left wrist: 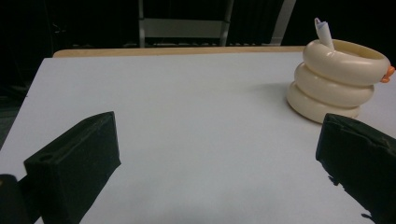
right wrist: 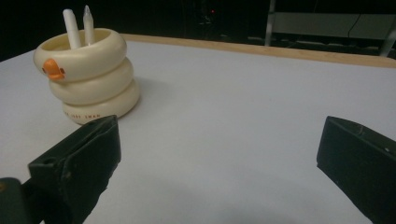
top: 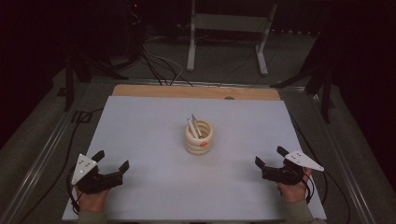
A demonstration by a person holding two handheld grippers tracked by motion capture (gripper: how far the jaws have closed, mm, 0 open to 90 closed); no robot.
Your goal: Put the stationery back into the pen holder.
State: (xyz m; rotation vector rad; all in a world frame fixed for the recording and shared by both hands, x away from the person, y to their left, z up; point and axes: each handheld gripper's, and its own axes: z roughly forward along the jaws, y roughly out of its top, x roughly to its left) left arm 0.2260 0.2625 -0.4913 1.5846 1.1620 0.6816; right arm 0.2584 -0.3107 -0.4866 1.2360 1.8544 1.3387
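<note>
Pen holder (top: 199, 137), cream-coloured and shaped like three stacked rings with a small orange beak on its side, stands upright near the middle of our worktop (top: 140, 130), on the white sheet that covers it. Two white pens (top: 194, 126) lean inside it, their tips rising above the rim. We see the holder well apart from both pairs of jaws: it sits ahead of them and roughly midway between the two, nearer the far side of the sheet than our hands are.

Our left gripper (top: 111, 167) rests low at the near left of the sheet, its jaws spread wide and grasping nothing. In the left gripper view the holder (left wrist: 337, 79) stands ahead and to the right, just above the right jaw in the frame but farther off on the sheet, with one pen tip (left wrist: 323, 32) poking up behind its rim; bare white sheet lies between the two jaws.

Our right gripper (top: 271, 158) rests at the near right of the sheet, its jaws likewise released and wide apart, with nothing between them. In the right gripper view the holder (right wrist: 88, 74) stands ahead and to the left, beyond the left jaw, its orange beak (right wrist: 53, 70) turned toward us and both pens (right wrist: 78, 25) upright in it.

Beyond the sheet a strip of the wooden edge (top: 196, 92) shows at the far side, and past that a pale metal frame (top: 229, 28) stands on the dark floor
</note>
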